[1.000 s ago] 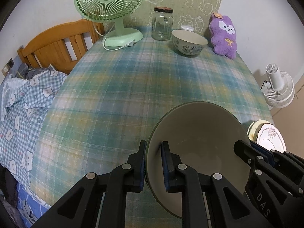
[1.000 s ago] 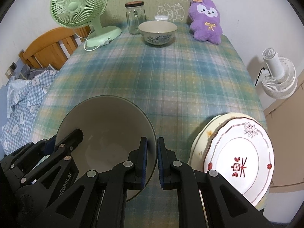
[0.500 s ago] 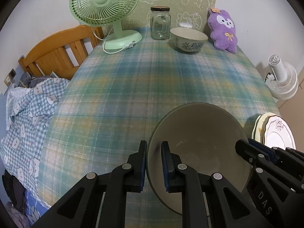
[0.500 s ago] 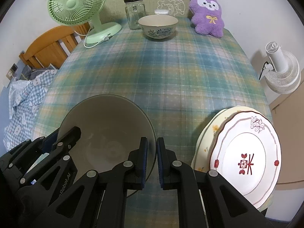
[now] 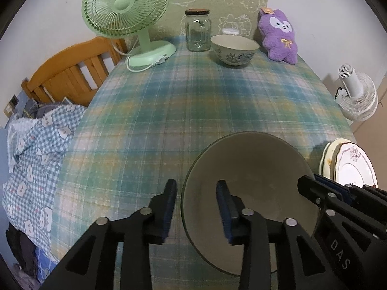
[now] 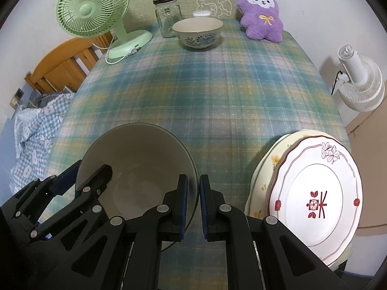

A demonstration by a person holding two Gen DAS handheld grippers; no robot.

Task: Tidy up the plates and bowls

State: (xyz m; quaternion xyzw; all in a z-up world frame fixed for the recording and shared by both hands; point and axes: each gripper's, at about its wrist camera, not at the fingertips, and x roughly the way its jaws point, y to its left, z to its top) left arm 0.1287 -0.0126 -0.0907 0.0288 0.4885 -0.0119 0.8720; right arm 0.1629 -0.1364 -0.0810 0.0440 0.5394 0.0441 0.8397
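A large plain grey bowl (image 5: pixel 251 183) sits at the near end of the plaid table; it also shows in the right wrist view (image 6: pixel 135 166). My left gripper (image 5: pixel 196 207) is open, its fingers astride the bowl's left rim without touching it. My right gripper (image 6: pixel 193 204) is shut on the bowl's right rim. A floral bowl (image 5: pixel 234 49) stands at the far end, also seen in the right wrist view (image 6: pixel 197 35). Stacked plates (image 6: pixel 312 200) lie at the near right corner, a white flowered plate on top; they also show in the left wrist view (image 5: pixel 348 164).
On the far end stand a green desk fan (image 5: pixel 128 19), a glass jar (image 5: pixel 197 33) and a purple plush toy (image 5: pixel 279 36). A wooden bed frame (image 5: pixel 70 72) with checked bedding lies to the left. A white fan (image 6: pixel 358 82) stands on the floor to the right.
My left gripper has opened and let go of the grey bowl's left rim. My right gripper stays shut on the right rim. The bowl has hardly moved.
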